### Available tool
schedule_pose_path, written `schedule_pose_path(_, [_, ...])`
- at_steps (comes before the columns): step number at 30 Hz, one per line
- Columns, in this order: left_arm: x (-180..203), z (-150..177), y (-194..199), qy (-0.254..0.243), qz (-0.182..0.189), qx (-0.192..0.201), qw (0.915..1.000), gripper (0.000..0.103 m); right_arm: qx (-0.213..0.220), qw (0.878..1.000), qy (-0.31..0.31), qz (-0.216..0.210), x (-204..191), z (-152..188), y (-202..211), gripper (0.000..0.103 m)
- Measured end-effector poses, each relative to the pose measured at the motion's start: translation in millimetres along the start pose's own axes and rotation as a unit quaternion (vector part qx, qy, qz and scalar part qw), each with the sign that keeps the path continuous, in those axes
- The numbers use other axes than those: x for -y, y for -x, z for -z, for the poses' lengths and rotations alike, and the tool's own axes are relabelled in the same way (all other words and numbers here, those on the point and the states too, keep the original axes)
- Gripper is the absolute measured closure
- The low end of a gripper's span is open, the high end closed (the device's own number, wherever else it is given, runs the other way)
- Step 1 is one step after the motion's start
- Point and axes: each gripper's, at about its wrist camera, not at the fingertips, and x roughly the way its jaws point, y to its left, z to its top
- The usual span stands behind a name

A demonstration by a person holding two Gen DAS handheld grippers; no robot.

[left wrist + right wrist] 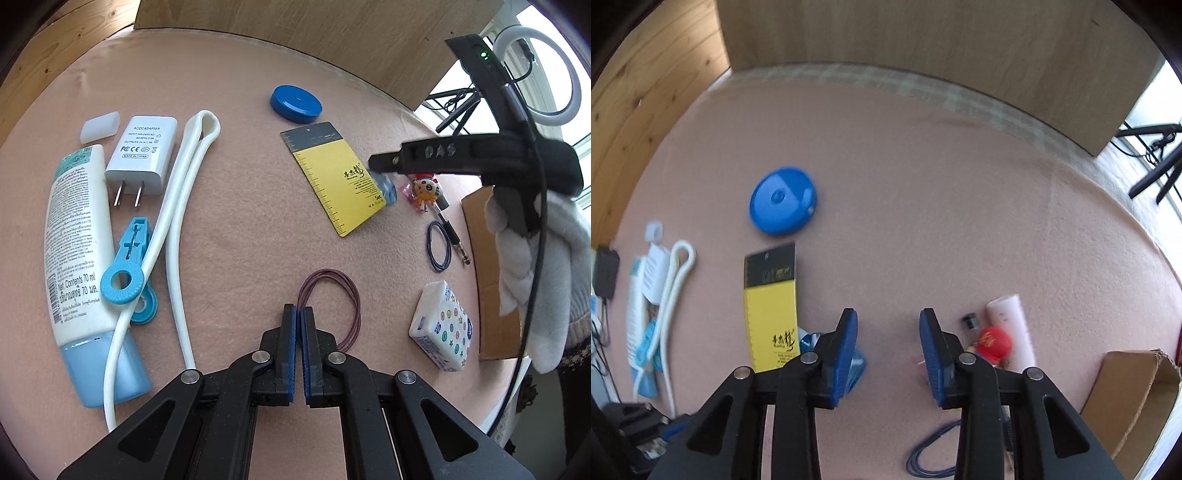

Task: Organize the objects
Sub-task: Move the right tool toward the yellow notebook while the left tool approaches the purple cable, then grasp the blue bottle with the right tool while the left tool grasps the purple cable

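Observation:
My left gripper (pixel 300 310) is low over the pink mat, shut on the near end of a brown elastic band (pixel 345 295) whose loop lies to the right of its fingers. A gloved hand holds my right gripper (pixel 376 162) over the yellow and black ruler card's (pixel 336 177) right edge. In the right wrist view this gripper (pixel 888 332) is open with nothing between its pads. A small clear blue object (pixel 858 363) lies under its left finger, next to the ruler card (pixel 772 310). The blue round tape measure (pixel 783 201) lies farther back.
At the left lie a lotion tube (pixel 77 240), a white adapter (pixel 142 155), a white cord (pixel 184 184) and a blue clip (pixel 127 266). A cartoon pen (pixel 426 192), a black band (pixel 439 245) and a tissue pack (pixel 443 325) lie beside the cardboard box (pixel 491 280) at right.

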Motion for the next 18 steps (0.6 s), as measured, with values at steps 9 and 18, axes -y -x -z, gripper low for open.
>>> schedule_pose_path(9, [2,0,0,0.0,-0.006,0.001,1.0,0.1,0.001,0.997,0.072,-0.041,-33,10,12,0.071])
schedule_pose_path(18, [2,0,1,0.002,-0.01,0.0,1.0,0.1,-0.008,0.995,0.088,-0.044,-29,31,9,0.07])
